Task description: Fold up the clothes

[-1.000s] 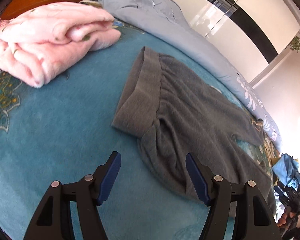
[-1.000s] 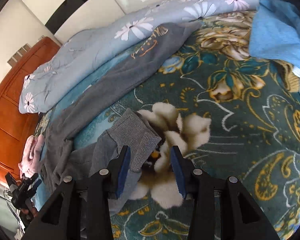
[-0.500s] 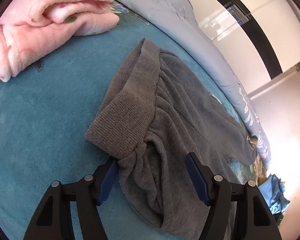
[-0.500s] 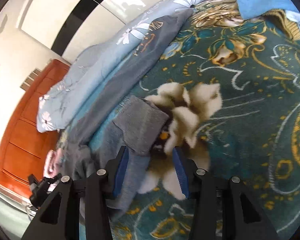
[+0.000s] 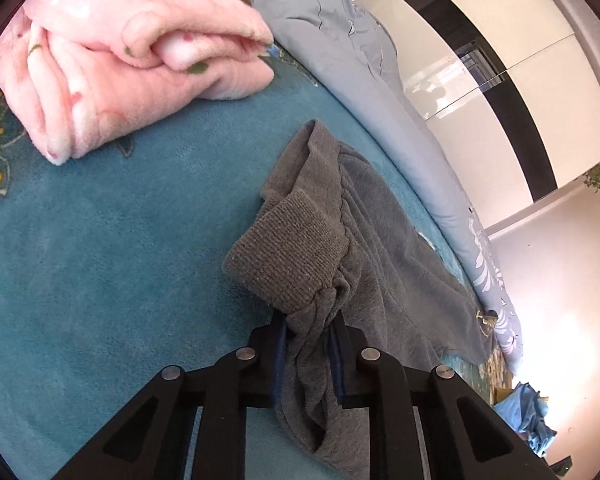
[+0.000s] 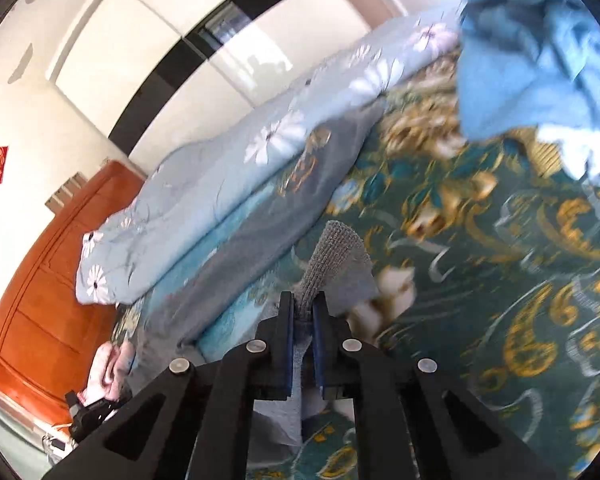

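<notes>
Grey sweatpants [image 5: 384, 240] lie stretched along the teal bedspread. In the left wrist view my left gripper [image 5: 309, 330] is shut on the bunched cloth just below the ribbed waistband [image 5: 288, 256], which stands lifted. In the right wrist view my right gripper [image 6: 302, 312] is shut on the ribbed leg cuff [image 6: 334, 252] of the same sweatpants [image 6: 260, 240], holding it raised above the bed. The other leg lies flat along the quilt.
A folded pink blanket [image 5: 112, 52] lies at the left wrist view's upper left. A pale blue floral quilt [image 5: 380, 92] runs along the bed's far side; it also shows in the right wrist view [image 6: 228, 176]. Blue clothes [image 6: 532, 52] are heaped at the upper right.
Both grippers were open and have closed. The left one moved onto the waistband and gripped it. The right one gripped the leg cuff and lifted it.
</notes>
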A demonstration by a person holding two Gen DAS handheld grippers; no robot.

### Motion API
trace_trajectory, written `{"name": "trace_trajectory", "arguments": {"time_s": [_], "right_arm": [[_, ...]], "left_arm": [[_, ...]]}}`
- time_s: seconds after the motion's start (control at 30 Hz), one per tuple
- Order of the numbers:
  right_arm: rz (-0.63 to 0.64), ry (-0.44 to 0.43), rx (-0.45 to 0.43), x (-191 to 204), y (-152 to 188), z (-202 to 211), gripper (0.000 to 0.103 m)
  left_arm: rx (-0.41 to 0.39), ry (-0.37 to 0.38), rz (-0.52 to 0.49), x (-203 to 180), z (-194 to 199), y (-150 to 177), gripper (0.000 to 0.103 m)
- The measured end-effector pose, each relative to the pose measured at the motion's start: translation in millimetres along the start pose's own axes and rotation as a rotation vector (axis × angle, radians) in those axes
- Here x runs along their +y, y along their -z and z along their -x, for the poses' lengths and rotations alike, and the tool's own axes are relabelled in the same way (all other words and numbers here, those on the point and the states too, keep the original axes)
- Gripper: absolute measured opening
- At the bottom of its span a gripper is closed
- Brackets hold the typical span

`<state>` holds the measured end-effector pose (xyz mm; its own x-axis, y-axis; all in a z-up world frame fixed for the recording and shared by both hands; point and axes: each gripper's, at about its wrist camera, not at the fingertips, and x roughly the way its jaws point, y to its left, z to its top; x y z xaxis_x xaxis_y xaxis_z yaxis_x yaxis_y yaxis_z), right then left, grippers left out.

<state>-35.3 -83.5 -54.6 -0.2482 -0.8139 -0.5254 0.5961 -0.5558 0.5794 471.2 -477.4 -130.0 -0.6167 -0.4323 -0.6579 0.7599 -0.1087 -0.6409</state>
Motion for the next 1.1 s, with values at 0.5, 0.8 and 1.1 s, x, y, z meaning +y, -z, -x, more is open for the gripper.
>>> {"name": "trace_trajectory", "arguments": {"time_s": [0.5, 0.8, 1.1], "right_arm": [[-0.254, 0.24, -0.017, -162.9, 15.1, 62.2, 0.006], [-0.172, 0.236, -0.009, -150.6, 7.5, 62.5, 0.007], [-0.205, 0.109, 0.039, -141.2, 37.4, 79.9, 0.03]], "left_arm": [[-0.058, -0.045, -0.059, 2.0, 20.6, 8.1, 0.016], [0.004, 0.008, -0.045, 10.7, 25.7, 6.0, 0.029], [0.076, 0.027, 0.007, 20.8, 12.3, 5.2, 0.063]]}}
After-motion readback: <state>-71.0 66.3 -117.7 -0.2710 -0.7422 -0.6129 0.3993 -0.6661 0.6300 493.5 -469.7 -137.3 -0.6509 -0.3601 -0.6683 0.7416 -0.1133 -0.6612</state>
